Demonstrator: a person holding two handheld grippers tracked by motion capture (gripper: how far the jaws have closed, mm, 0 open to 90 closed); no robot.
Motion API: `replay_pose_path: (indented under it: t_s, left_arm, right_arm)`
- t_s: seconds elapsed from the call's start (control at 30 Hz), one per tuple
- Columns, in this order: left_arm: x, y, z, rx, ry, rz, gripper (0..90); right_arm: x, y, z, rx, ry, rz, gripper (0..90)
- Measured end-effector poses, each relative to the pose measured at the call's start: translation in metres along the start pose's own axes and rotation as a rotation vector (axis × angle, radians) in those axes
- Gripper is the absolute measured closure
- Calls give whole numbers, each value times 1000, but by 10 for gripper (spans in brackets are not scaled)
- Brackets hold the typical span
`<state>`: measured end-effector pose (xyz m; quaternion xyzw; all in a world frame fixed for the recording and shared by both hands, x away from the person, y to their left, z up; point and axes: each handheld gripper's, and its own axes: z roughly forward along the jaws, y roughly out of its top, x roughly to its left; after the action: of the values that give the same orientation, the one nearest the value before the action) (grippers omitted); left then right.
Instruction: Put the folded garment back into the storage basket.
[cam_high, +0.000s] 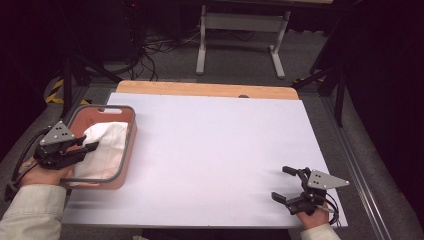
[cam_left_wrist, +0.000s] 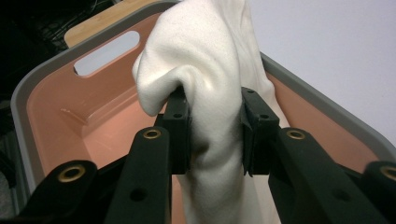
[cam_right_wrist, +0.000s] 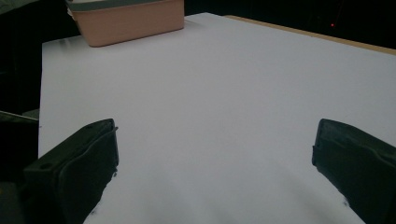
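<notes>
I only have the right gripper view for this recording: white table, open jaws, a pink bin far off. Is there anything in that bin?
Observer: Yes, a white cloth lies in the pink bin; the high view shows it.
Operator: Is the other hand doing anything with it?
Observer: The left gripper is clamped on a fold of the cloth, seen in the left gripper view.
Operator: Is the cloth out of the bin yet?
Observer: Not fully. It bunches up above the grey rim, but its lower part runs down inside the bin.
</notes>
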<state>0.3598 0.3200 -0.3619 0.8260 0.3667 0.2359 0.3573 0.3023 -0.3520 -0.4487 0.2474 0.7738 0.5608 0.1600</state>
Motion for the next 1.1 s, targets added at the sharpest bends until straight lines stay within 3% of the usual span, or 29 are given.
replay_pose_path:
  t_s: [0.57,0.63,1.1]
  left_arm:
    - [2,5,21,74,24,-55,675]
    - [3,6,23,74,28,-44,675]
    - [10,7,38,124,46,-74,673]
  right_arm:
    - [0,0,0,-1,2,-1,12]
    - [0,0,0,-1,3,-1,12]
    - [0,0,0,1,2,1,11]
